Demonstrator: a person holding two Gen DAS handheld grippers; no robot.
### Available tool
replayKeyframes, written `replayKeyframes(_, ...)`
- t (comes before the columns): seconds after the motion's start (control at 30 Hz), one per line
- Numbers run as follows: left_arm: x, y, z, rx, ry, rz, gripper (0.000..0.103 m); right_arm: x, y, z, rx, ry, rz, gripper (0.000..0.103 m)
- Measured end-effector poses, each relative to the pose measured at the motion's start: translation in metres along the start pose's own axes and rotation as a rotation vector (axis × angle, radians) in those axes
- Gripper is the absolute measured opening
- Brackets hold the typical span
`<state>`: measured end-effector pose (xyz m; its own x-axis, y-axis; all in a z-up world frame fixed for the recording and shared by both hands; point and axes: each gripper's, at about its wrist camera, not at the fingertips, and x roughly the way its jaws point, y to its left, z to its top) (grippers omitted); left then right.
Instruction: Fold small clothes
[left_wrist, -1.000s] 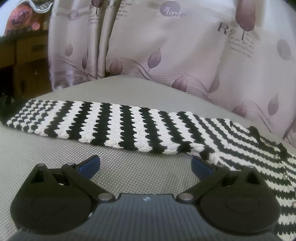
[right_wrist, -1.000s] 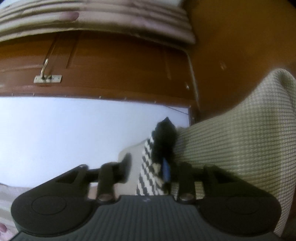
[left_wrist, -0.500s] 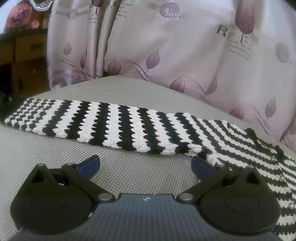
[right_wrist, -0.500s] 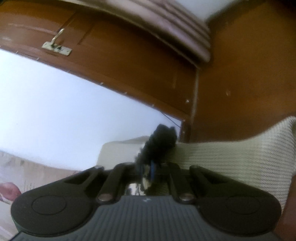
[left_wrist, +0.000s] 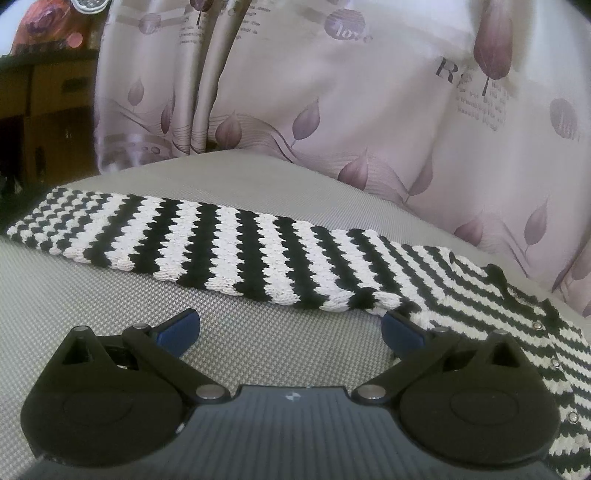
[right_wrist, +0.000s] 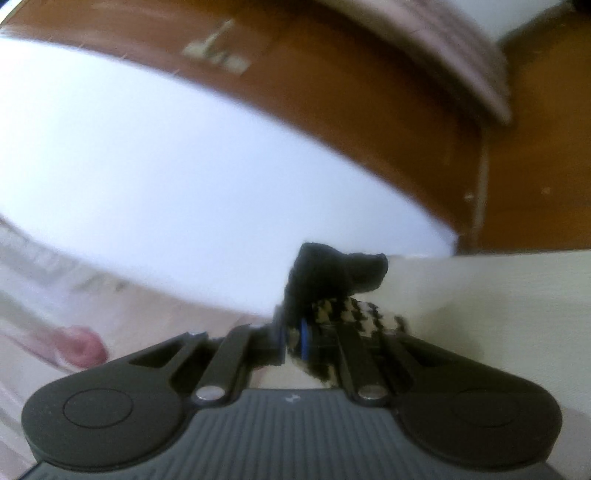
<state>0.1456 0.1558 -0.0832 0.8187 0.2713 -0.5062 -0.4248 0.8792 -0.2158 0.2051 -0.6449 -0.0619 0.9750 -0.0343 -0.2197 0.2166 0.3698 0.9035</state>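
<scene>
Striped sweater (left_wrist: 258, 254) cut off at right and lower right frame edge. Right wrist view blurred: metal latch (right_wrist: 218, 55) at top smeared, pink blob (right_wrist: 79, 349) at lower left unreadable.

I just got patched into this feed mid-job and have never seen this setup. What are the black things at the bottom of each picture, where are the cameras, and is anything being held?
No robot arm here: a person holds a two-finger gripper in each hand, each with a fisheye camera looking forward along its fingers. The black shapes are the grippers themselves.

In the left wrist view, the left gripper is open and empty above a grey textured surface. A black-and-white striped knit garment lies flat there, in front of a leaf-print curtain.

In the blurry right wrist view, the right gripper is shut on a dark edge of that striped knit.
</scene>
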Motion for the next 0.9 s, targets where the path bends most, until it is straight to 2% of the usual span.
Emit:
replayKeyframes(0.2, -0.001, 0.002, 0.0, -0.025, -0.008, -0.017, 0.103, 0.048, 0.083, -0.065, -0.077, 0.124, 0.151, 0.007)
replayKeyframes(0.4, -0.002, 0.005, 0.0, -0.048, -0.015, -0.039, 0.103, 0.085, 0.139, -0.168, -0.146, 0.309, 0.258, 0.007)
replayKeyframes(0.53, -0.002, 0.007, 0.0, -0.062, -0.018, -0.051, 0.103, 0.097, 0.153, -0.251, -0.193, 0.449, 0.294, 0.007)
replayKeyframes(0.7, -0.003, 0.008, 0.0, -0.073, -0.025, -0.067, 0.103, 0.1, 0.15, -0.34, -0.26, 0.596, 0.286, 0.007)
replayKeyframes(0.9, -0.004, 0.01, -0.001, -0.092, -0.034, -0.083, 0.103, 0.1, 0.154, -0.399, -0.421, 0.669, 0.27, 0.007)
